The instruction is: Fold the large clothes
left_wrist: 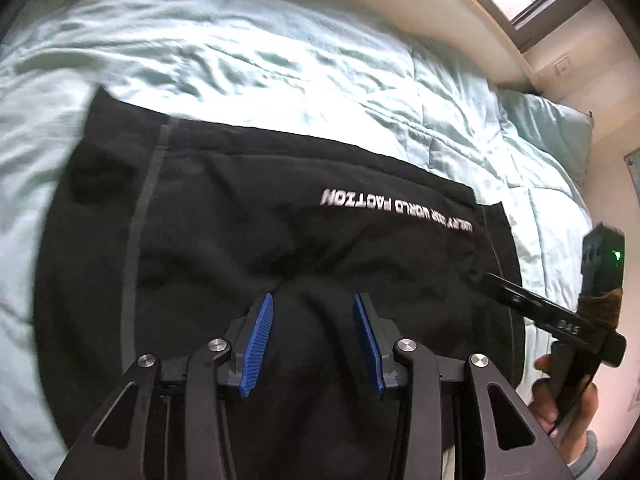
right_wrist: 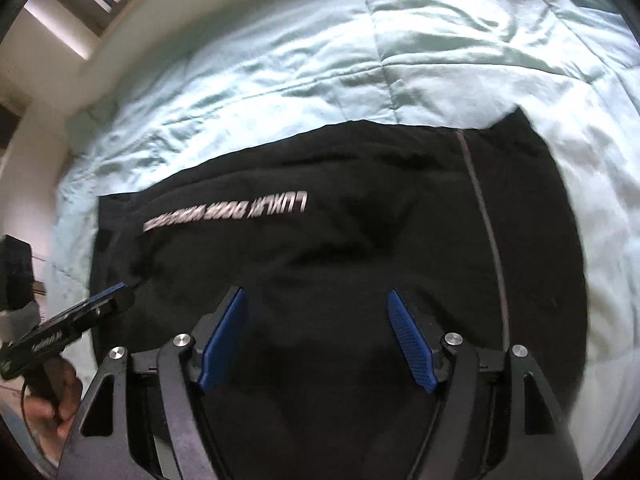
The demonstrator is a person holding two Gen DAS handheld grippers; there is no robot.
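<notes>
Black cotton garment with white block lettering (left_wrist: 280, 248) spread flat on pale mint quilted bedspread (left_wrist: 240, 52), lettering upside down toward far edge, thin grey seam stripe (left_wrist: 140, 216) running near-to-far down left side in left wrist view. Left gripper with blue ribbed pads (left_wrist: 313, 346) over near middle of the black fabric, jaws apart, nothing between them. Mint pillow (left_wrist: 548, 128) far right by cream wall, window frame (left_wrist: 532, 4) above. Right gripper in left view at right edge, tips touching garment's right side; finger gap not resolvable from that angle. Right wrist view: right gripper (right_wrist: 316, 340) jaws wide apart over near fabric, holding nothing; black garment (right_wrist: 360, 220) fills centre, grey stripe on its right, bedspread (right_wrist: 440, 40) beyond. Both views motion-blurred.
</notes>
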